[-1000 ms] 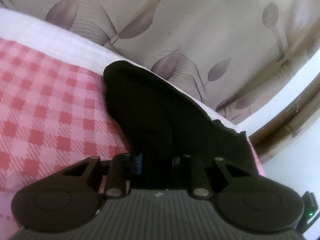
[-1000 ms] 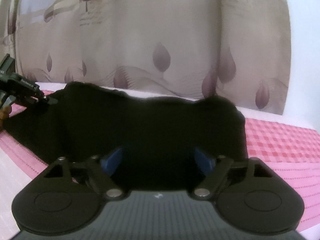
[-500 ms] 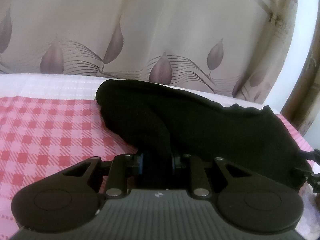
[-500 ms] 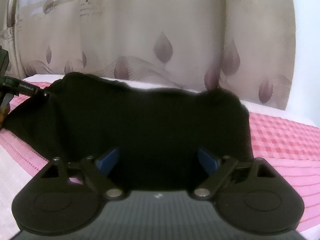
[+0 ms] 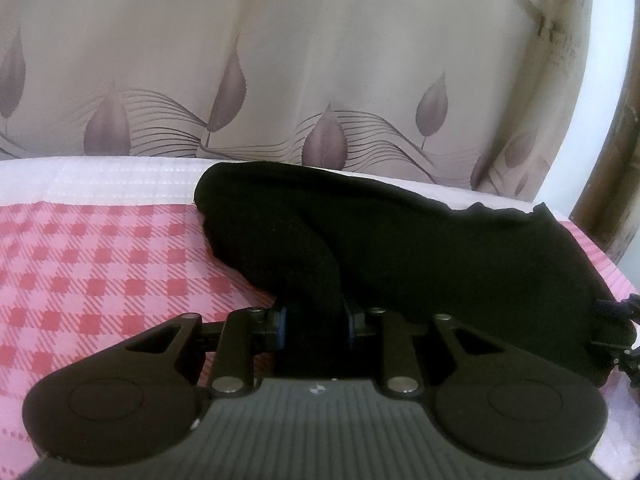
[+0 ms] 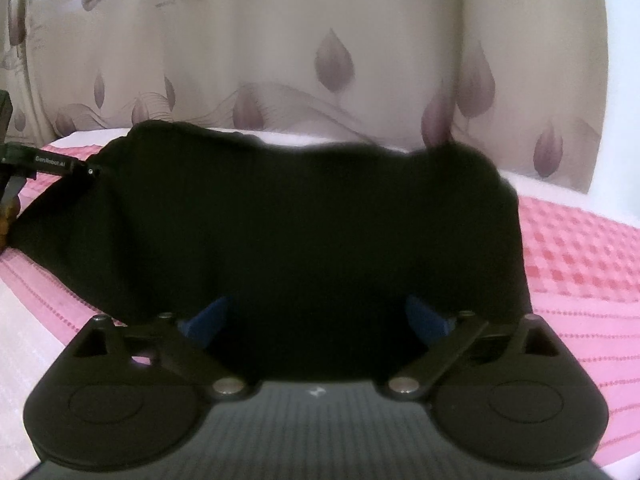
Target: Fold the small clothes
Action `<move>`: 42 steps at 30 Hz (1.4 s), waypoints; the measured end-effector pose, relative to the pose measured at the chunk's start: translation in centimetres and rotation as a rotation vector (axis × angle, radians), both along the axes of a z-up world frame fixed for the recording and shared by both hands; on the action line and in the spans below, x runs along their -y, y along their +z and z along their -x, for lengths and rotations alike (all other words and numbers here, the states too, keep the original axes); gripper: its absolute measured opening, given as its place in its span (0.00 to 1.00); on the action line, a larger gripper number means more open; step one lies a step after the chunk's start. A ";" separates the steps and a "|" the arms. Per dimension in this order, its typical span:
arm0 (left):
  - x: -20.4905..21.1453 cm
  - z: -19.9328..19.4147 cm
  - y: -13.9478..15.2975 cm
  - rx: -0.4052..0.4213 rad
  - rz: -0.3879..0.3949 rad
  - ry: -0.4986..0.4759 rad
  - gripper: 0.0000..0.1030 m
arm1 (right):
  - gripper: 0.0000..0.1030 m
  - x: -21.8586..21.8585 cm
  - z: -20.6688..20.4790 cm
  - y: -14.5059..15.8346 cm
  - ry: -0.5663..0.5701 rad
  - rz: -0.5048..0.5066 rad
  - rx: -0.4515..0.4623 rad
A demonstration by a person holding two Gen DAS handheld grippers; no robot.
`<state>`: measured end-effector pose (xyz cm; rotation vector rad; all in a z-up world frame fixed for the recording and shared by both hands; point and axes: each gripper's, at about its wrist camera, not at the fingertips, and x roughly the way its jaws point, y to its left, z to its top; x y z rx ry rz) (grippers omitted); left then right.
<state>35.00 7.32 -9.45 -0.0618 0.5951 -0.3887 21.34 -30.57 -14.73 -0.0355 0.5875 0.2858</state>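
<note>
Your left gripper (image 5: 316, 320) has its fingers clamped on a bunched corner of the black garment (image 5: 420, 248), which lies spread across the pink checked cloth (image 5: 100, 280) in front of the leaf-print curtain (image 5: 320, 60). Your right gripper (image 6: 316, 320) rests with its fingers (image 6: 208, 316) wide apart, the dark garment filling the gap between them.

Bed (image 5: 100, 184): pink checked cover (image 5: 100, 280) over it, black garment (image 5: 440, 248) on cover.
</note>
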 end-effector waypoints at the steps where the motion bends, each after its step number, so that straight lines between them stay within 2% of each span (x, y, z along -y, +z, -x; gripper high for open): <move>1: 0.0 0.0 0.0 0.001 -0.004 0.001 0.29 | 0.95 0.1 0.0 0.0 0.001 -0.004 -0.003; 11: 0.2 -0.1 -0.1 0.004 -0.032 0.010 0.34 | 1.00 0.1 0.0 0.0 -0.006 -0.001 -0.010; 20: 0.5 -0.1 -0.1 0.012 -0.075 0.027 0.41 | 1.00 0.1 0.1 0.0 -0.009 -0.003 -0.009; 28: 0.4 -0.5 -0.1 0.005 -0.102 0.058 0.55 | 1.00 0.1 0.0 -0.1 -0.011 -0.004 -0.016; 30: 0.5 -0.7 -0.1 0.001 -0.117 0.074 0.66 | 1.00 0.1 0.0 0.0 -0.012 0.000 -0.014; 35: 0.2 -1.2 -0.1 -0.008 -0.145 0.082 0.77 | 1.00 0.1 0.1 -0.1 -0.012 0.001 -0.012; 40: 0.2 -1.4 -0.1 -0.004 -0.161 0.070 0.79 | 1.00 0.1 0.1 -0.1 -0.012 0.001 -0.012; 42: 0.4 -1.3 -0.1 0.003 -0.168 0.064 0.73 | 1.00 0.1 0.1 -0.1 -0.012 0.001 -0.012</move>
